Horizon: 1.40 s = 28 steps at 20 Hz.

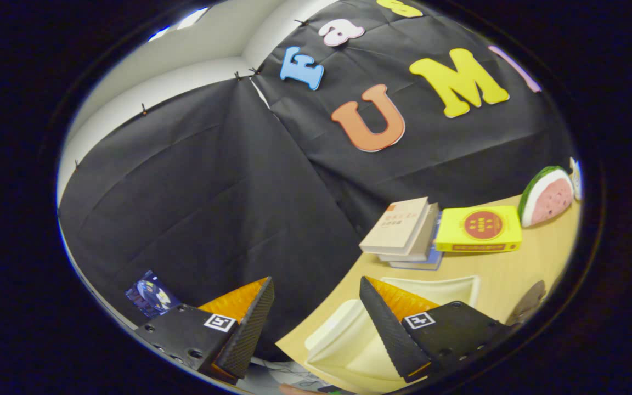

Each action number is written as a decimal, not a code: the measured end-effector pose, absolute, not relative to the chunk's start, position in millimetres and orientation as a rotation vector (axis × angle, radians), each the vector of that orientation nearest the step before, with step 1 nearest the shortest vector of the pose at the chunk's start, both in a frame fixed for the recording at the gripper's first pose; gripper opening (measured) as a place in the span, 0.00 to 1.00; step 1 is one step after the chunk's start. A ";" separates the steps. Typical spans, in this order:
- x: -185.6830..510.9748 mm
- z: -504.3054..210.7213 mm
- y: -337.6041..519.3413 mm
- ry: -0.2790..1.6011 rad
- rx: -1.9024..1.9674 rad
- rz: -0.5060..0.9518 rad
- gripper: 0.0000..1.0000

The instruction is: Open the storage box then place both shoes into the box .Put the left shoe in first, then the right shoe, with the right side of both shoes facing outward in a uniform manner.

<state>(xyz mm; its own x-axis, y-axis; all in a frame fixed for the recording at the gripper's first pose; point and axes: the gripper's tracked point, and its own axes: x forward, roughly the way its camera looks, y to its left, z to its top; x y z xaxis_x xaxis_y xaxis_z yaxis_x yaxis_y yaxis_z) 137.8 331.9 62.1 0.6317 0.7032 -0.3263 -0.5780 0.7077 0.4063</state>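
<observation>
1. The tongs (316,307) are being held wide, gripping nothing.
2. The box (349,340) is lying just under the right finger, beside the books (404,230).
3. No shoes are being carried; boxing them is judged still left.

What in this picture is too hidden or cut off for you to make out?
- Cream box, gripper view: one finger of the open claw covers part of it, so whether its lid is open is unclear.
- Dark object on the table beyond the box: cut off at the view's edge, so I cannot say if it is a shoe.
- Lower books in the stack: covered by the top book.
- Watermelon-shaped object: something pale behind it is mostly hidden.
</observation>
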 end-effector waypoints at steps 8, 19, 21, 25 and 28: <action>158.4 12.2 173.3 0.542 0.065 0.420 0.95; 150.1 -136.7 10.7 0.910 -0.118 0.066 0.96; 149.6 -160.7 0.5 0.981 -0.122 0.049 0.86; 153.8 -194.7 -6.3 1.069 -0.080 0.023 0.67; 157.0 -203.4 4.9 1.092 -0.057 0.067 0.42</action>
